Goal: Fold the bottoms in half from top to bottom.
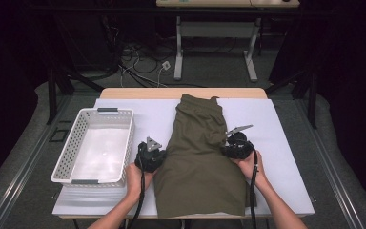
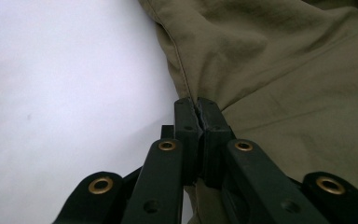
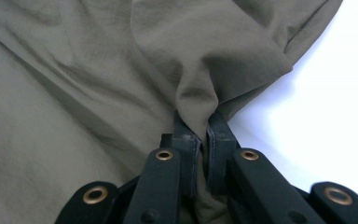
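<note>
High view has the olive-green woven fabric garment [image 1: 200, 157], shorts or folded trousers by the look of it, lying flat down the middle of the pale white table mat [image 1: 286, 157], squarely between the two claws. Left gripper [image 1: 158, 157] is clamped on the garment's left side seam; in the left gripper view its jaws are pressed together with only a thin edge of cloth pinched at the tips, mat off to their left. Right gripper [image 1: 228, 148] is clenched on the right edge, and the right gripper view shows a puckered fold of fabric bunched up between its jaws

Handling-wise I'd say it's light, totally limp, thin cloth that creases wherever you pinch it, not fragile, maybe a bit slick. It'll sag between the claws, so grabbing both side edges level with each other like this seems smart; the left bite looks shallow and could slip

Count: one garment, two claws, one white perforated plastic basket [image 1: 124, 143] sitting just outboard of the left claw, one mat
</note>
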Motion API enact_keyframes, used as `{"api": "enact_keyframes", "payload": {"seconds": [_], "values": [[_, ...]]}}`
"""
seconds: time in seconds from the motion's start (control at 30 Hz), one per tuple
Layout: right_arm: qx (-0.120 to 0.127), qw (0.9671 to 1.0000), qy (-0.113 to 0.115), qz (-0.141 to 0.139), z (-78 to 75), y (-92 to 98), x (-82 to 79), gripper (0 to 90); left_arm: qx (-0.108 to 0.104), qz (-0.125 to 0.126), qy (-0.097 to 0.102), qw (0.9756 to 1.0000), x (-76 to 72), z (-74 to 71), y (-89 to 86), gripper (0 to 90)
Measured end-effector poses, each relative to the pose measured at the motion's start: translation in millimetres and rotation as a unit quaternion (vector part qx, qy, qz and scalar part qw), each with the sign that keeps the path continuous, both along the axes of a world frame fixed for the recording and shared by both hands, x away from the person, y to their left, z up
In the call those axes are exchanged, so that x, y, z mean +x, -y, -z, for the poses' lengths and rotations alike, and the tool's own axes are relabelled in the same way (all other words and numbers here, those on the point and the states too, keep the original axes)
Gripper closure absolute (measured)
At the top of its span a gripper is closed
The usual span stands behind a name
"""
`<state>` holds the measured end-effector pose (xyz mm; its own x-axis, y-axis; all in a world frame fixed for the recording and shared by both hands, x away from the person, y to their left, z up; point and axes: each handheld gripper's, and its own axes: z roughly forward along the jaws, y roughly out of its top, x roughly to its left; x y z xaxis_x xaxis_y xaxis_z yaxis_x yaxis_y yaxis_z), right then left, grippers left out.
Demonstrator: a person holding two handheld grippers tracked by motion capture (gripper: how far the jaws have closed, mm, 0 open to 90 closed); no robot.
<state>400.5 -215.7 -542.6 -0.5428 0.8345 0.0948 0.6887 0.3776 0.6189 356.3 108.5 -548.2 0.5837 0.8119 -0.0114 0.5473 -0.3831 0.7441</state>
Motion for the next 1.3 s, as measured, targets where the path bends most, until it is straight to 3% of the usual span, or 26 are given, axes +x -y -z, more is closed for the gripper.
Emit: {"api": "enact_keyframes", "payload": {"seconds": [0.13, 0.23, 0.33, 0.4, 0.47, 0.53, 0.7, 0.77, 0.87, 1.0, 1.1, 1.13, 1.23, 1.3], "values": [[-0.020, 0.9996, 0.019, 0.000, -0.6, 5.9, 4.3, 85.4, -0.020, 0.019, -0.020, 0.9994, 2.5, 4.4, 2.5, 86.8], [-0.034, 0.9990, 0.026, 0.013, 2.5, 10.1, 8.8, 84.5, -0.011, 0.025, -0.020, 0.9994, 4.3, 7.0, 12.7, 85.9], [-0.039, 0.9985, 0.032, 0.019, 2.1, 12.4, 8.1, 73.6, -0.015, 0.023, -0.023, 0.9993, 5.7, 6.4, 11.7, 83.1], [-0.045, 0.9980, 0.040, 0.020, -3.6, 15.1, 4.8, 64.4, -0.016, 0.022, -0.025, 0.9993, 4.5, 3.4, 8.8, 74.6], [-0.034, 0.9986, 0.029, 0.027, -12.0, 19.3, -1.6, 52.6, -0.019, 0.021, -0.029, 0.9992, 1.3, 0.0, 6.1, 63.7], [-0.031, 0.9989, 0.024, 0.025, -19.1, 22.4, -10.7, 46.7, -0.018, 0.022, -0.034, 0.9990, -2.7, -3.5, 4.3, 49.9], [-0.022, 0.9992, -0.017, 0.028, -24.8, 34.8, -26.8, 39.9, -0.016, 0.026, -0.054, 0.9981, -14.5, -7.2, 3.9, 37.5], [-0.018, 0.9990, -0.032, 0.027, -20.7, 39.7, -28.3, 45.0, -0.011, 0.031, -0.059, 0.9978, -18.7, -5.9, 3.0, 37.0], [-0.012, 0.9977, -0.055, 0.038, -10.8, 41.7, -26.6, 67.1, -0.007, 0.040, -0.070, 0.9967, -23.9, -2.4, 0.6, 42.3], [-0.014, 0.9981, -0.047, 0.036, -1.7, 41.0, -24.7, 86.5, -0.024, 0.051, -0.077, 0.9954, -27.6, 2.7, -2.5, 57.7], [-0.026, 0.9984, -0.019, 0.047, -6.5, 38.3, -24.8, 88.5, -0.028, 0.058, -0.072, 0.9953, -25.5, 1.7, -3.5, 64.8], [-0.037, 0.9982, 0.003, 0.047, -9.7, 39.0, -24.7, 88.6, -0.031, 0.056, -0.071, 0.9954, -25.2, 0.9, -3.5, 65.2], [-0.058, 0.9951, 0.052, 0.061, -18.5, 38.1, -23.7, 88.6, -0.045, 0.060, -0.069, 0.9948, -24.9, -1.4, -3.1, 64.0], [-0.081, 0.9918, 0.077, 0.062, -19.5, 35.3, -20.1, 88.5, -0.047, 0.059, -0.069, 0.9948, -25.2, -3.6, -2.3, 57.6]]}}
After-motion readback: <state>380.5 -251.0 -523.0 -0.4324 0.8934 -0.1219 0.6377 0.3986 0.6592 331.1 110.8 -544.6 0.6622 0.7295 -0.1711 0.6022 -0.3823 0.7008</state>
